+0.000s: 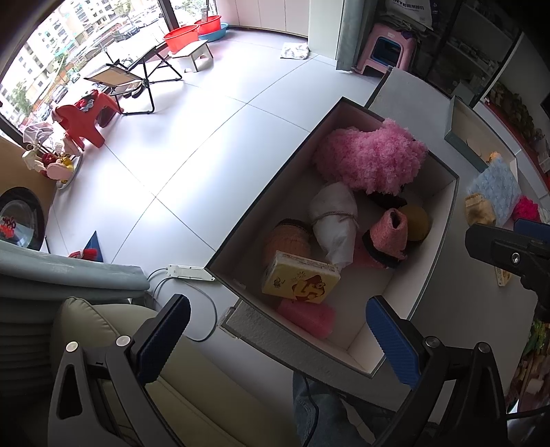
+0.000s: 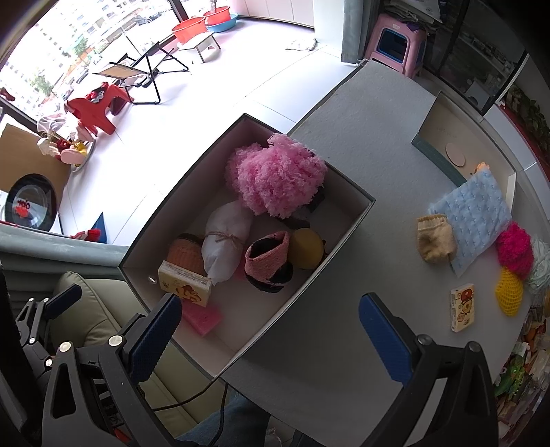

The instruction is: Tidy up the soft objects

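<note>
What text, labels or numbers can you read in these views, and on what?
Nothing legible.
Yellow tissue pack in the box: cartoon print, its text strip too small to read.
Small pack on the table: same, blurred.
Bag behind the pink stool: large letters, cut off.

The box (image 2: 347, 220) looks like matt card, dark outside and pale inside. In it, the pink pompom (image 2: 278, 180) is shaggy, fluffy yarn; the white bundle (image 2: 225, 240) is smooth cloth tied with rough twine. The pink sponge (image 2: 202, 318) looks porous. On the speckled matt tabletop (image 2: 378, 120), the blue cloth (image 2: 474, 220) is plush and embossed, and the yellow net (image 2: 510, 292) is foam mesh. Both grippers' pads (image 2: 385, 337) are ribbed blue rubber.
</note>
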Motion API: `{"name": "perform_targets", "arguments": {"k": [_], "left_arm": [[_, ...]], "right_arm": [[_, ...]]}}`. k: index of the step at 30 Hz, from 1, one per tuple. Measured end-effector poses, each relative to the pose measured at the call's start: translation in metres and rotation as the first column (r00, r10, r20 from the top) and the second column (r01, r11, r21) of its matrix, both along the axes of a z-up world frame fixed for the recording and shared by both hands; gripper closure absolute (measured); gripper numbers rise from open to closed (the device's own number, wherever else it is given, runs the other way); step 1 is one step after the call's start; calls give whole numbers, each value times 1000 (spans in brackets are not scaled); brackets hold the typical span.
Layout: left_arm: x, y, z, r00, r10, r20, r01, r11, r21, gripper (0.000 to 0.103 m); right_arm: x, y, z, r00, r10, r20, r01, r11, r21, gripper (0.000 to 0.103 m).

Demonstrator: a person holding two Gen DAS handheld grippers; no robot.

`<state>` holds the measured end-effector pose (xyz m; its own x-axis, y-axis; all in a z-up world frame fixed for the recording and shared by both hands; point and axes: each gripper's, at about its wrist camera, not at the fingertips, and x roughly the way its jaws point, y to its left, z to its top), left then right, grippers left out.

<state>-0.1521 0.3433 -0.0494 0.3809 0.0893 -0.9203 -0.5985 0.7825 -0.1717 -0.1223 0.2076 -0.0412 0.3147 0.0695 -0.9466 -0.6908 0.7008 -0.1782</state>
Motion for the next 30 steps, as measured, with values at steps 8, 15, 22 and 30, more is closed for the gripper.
{"name": "perform_targets", "arguments": {"k": [8,15,22,30], "left_arm": [[-2,1,-2,1000,-2,-5,2,1000,0,0],[-1,1,-2,1000,-2,-7,2,1000,1,0],[-1,2,-6,1000,-2,-23,1,1000,-8,0],[-4,7,-10,1000,27,-15,-28,999,-32,0]], "right_arm": [[0,0,0,1000,0,-2,0,1000,0,0],[-1,1,-1,1000,0,-3,0,1000,0,0],[-2,2,-1,1000,-1,-3,1,1000,0,0],[-5,4,-4,1000,2,-9,-2,1000,-4,0]]}}
